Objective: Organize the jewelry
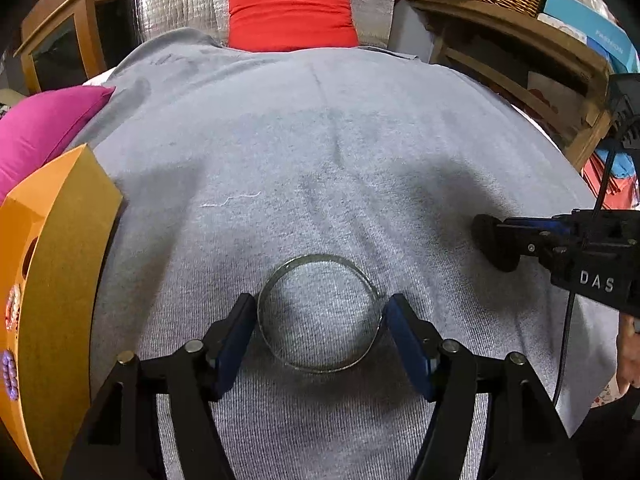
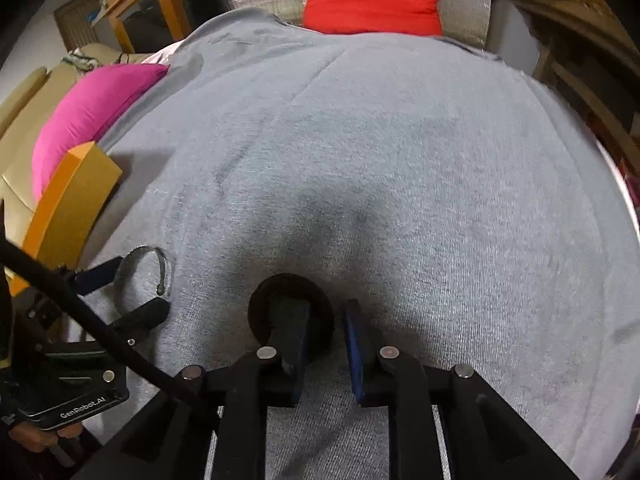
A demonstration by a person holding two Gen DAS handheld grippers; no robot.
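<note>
The silver bangle (image 1: 318,314) lies flat on the gray blanket (image 1: 360,140), right between the two fingers of the left claw (image 1: 319,320). It is a thin, shiny ring of metal with a small bump on one side. The blue pads (image 1: 404,340) sit at its two sides. They look like they touch its rim or are just about to, but I cannot tell if they squeeze it yet. The bangle rests on the blanket and is not lifted.

The right claw (image 2: 326,340) has a small black ring (image 2: 290,312) around its left finger. Its fingers are close together with a small gap. The far side of the ring is hidden, so I cannot tell if they pinch the ring or if it just hangs there.

I think the step now is picking up the bangle. Next, the left claw should close gently on the rim, because thin metal can slip or pop out. Then it should lift and go to the orange box (image 1: 60,260) at the left, where some beads (image 1: 9,376) already sit.

A pink pillow (image 1: 40,128) lies behind the box, and a red pillow (image 1: 292,12) at the far end.
</note>
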